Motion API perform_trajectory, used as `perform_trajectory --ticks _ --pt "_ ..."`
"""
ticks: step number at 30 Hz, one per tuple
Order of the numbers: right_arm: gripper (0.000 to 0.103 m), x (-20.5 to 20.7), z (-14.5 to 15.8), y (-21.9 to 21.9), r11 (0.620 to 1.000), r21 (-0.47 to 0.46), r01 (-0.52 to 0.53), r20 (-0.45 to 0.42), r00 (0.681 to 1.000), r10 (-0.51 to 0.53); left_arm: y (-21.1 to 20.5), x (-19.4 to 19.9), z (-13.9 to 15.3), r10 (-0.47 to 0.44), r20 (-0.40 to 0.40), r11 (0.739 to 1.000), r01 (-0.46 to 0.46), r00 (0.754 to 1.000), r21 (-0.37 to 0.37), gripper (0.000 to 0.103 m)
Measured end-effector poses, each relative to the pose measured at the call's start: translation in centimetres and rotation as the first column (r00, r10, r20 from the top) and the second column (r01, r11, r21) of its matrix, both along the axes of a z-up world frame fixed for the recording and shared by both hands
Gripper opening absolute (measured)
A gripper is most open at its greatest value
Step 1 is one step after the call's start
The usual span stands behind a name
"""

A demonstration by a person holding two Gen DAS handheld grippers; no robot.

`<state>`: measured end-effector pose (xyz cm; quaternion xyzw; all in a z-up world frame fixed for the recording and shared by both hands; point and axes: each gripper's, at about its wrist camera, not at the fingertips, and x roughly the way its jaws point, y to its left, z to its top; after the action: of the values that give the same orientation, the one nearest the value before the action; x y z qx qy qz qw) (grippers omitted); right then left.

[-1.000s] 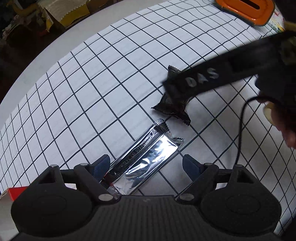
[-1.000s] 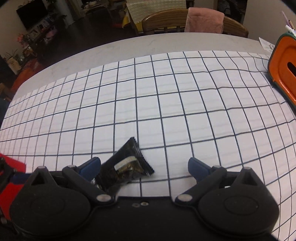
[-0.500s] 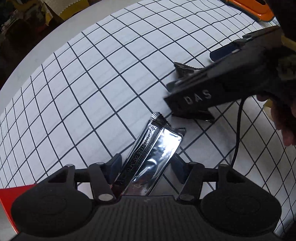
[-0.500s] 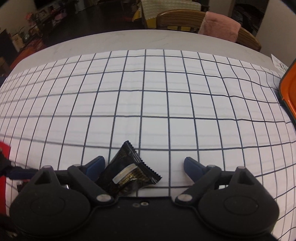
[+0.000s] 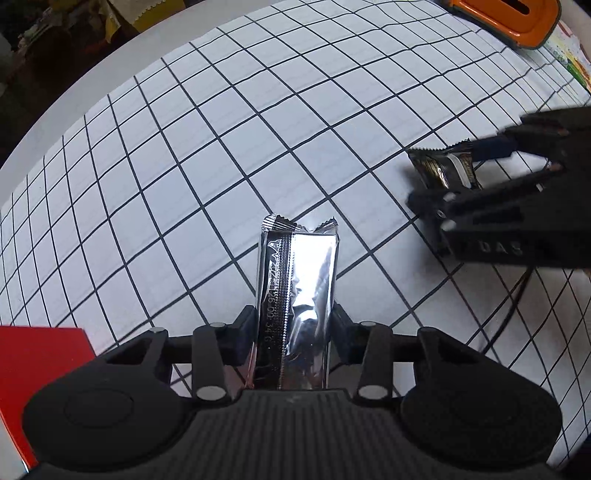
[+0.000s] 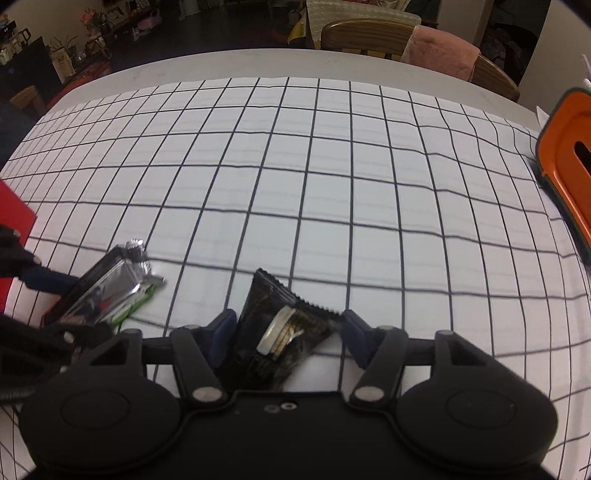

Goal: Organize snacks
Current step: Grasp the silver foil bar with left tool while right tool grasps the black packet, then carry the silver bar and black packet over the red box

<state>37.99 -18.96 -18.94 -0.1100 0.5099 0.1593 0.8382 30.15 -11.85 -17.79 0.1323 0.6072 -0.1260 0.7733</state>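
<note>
My left gripper [image 5: 293,325] is shut on a long silver foil snack bar [image 5: 297,295] that sticks straight out between its fingers above the checked tablecloth; the bar also shows in the right wrist view [image 6: 107,291]. My right gripper [image 6: 288,332] has closed in on a small black and gold snack packet [image 6: 284,332], fingers touching its sides. In the left wrist view the right gripper [image 5: 491,181] sits to the right with the packet [image 5: 443,168] between its fingers.
An orange tray [image 6: 569,170] lies at the table's far right, also in the left wrist view [image 5: 509,18]. A red box [image 5: 37,354] lies at the left, also in the right wrist view [image 6: 11,214]. Wooden chairs [image 6: 369,35] stand behind the table.
My left gripper closed on the silver bar and lifted it, turning it straight. My right gripper narrowed its fingers around the black packet and moved off to the right of the left one.
</note>
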Motion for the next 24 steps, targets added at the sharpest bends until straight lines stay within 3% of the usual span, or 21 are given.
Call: perform_trajectory --ticks 8,15,24 --pt "0.035 -7.1 -1.2 -3.1 0.998 0.060 -0.016 0.014 1.000 0.016 -1.5 -1.9 -0.4 0.096 0.016 0.995 -0.096 0.995 0.006 0.042" --pt "0.032 -14.4 1.8 -7.9 0.993 0.116 -0.008 0.056 0.998 0.001 -0.3 -4.6 0.1 0.194 0.038 0.981 -0.193 0.980 -0.038 0.042" --pt "0.032 -19.5 6.4 -10.7 0.983 0.184 -0.008 0.065 0.998 -0.004 1.1 -8.5 4.3 0.277 0.065 0.958 -0.270 0.959 -0.101 0.042"
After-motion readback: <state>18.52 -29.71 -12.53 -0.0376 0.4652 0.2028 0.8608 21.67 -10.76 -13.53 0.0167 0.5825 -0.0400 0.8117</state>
